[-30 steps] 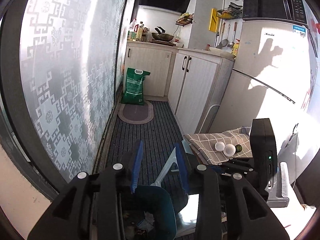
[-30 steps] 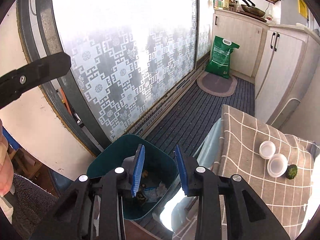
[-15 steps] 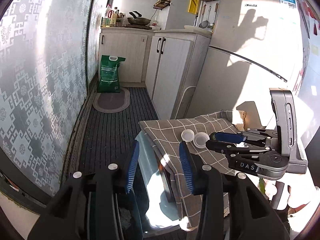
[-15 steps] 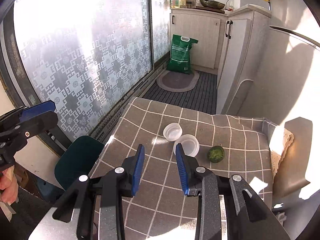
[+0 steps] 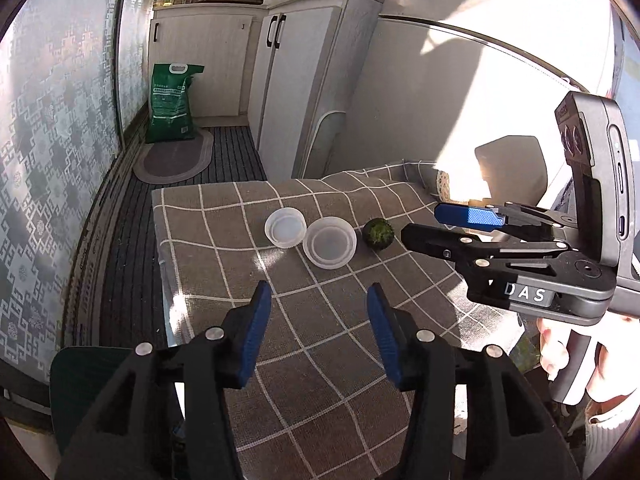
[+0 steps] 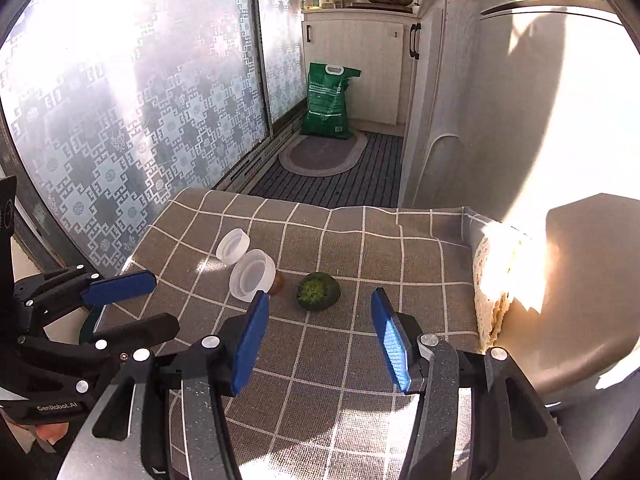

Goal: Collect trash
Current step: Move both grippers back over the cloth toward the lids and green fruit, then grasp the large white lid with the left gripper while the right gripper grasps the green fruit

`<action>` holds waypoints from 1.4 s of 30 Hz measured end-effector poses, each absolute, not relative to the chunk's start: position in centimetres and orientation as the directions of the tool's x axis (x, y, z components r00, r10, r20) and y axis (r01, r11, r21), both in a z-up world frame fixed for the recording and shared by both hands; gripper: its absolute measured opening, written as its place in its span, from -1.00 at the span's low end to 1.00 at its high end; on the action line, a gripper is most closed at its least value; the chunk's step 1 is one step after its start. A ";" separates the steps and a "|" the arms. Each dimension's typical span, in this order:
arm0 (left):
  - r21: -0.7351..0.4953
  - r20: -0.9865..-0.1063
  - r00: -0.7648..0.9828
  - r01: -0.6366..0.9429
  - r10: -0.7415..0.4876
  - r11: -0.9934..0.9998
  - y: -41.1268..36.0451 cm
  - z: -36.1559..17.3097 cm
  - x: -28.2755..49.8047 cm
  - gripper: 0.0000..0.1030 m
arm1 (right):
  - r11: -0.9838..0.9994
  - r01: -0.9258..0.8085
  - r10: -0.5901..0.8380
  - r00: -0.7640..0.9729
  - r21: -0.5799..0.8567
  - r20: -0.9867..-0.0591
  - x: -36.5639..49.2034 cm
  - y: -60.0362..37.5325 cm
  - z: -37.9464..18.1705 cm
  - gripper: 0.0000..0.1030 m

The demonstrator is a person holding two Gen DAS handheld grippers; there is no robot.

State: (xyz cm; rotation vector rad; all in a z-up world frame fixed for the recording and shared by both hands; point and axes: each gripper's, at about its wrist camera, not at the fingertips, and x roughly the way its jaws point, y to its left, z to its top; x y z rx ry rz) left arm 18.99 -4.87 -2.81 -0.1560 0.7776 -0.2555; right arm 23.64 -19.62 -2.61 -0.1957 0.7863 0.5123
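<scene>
Two white plastic lids [image 5: 285,227] [image 5: 329,242] lie side by side on the brown checked tablecloth [image 5: 224,216], with a round green scrap [image 5: 378,232] to their right. In the right wrist view the lids [image 6: 233,245] [image 6: 253,274] hide most of a small brown bit [image 6: 279,282], and the green scrap [image 6: 318,291] lies just ahead of my right gripper [image 6: 319,300]. Its jaws are opening, with nothing touching the pads. My left gripper [image 5: 318,300] hovers short of the lids, jaws opening and empty. Each gripper shows in the other's view [image 5: 420,224] [image 6: 164,302].
A teal bin [image 5: 84,376] stands on the floor by the table's near left corner. Beyond the table are a ribbed floor, an oval mat [image 5: 172,160], a green sack [image 5: 172,100] and white cabinets [image 5: 308,80]. Frosted patterned glass [image 5: 48,120] runs along the left.
Both grippers swung from above the teal bin to over the table, and both sets of jaws stand wider. The lids and green scrap now lie close ahead.
</scene>
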 end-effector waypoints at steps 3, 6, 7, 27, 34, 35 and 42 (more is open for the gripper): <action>-0.231 -0.676 0.677 0.178 -0.290 0.956 -5.8 -3.6 20.1 0.09 | 0.858 -0.514 0.365 0.587 0.016 -0.722 24.0 -20.1 -3.0 0.07; -0.233 -0.683 0.673 0.168 -0.284 0.958 -6.4 -4.2 21.1 0.08 | 0.851 -0.525 0.375 0.576 0.022 -0.726 24.2 -20.7 -3.3 0.07; -0.230 -0.685 0.673 0.165 -0.280 0.959 -6.5 -4.4 21.4 0.08 | 0.846 -0.533 0.375 0.573 0.016 -0.729 24.2 -20.7 -3.4 0.07; -0.291 -0.713 0.642 0.094 -0.282 0.952 -6.5 -5.1 25.2 -0.13 | 0.815 -0.579 0.360 0.542 -0.027 -0.759 24.4 -20.7 -5.2 -0.14; -0.277 -0.723 0.636 0.087 -0.267 0.957 -6.7 -5.1 25.9 -0.19 | 0.809 -0.587 0.361 0.535 -0.028 -0.764 24.4 -20.3 -5.4 -0.14; -0.278 -0.721 0.638 0.089 -0.269 0.956 -6.7 -5.0 25.8 -0.20 | 0.808 -0.588 0.360 0.536 -0.032 -0.764 24.4 -20.1 -5.4 -0.14; -0.313 -0.702 0.643 0.107 -0.306 0.944 -6.0 -3.7 24.5 -0.22 | 0.806 -0.590 0.348 0.541 -0.050 -0.765 24.7 -18.8 -5.6 -0.18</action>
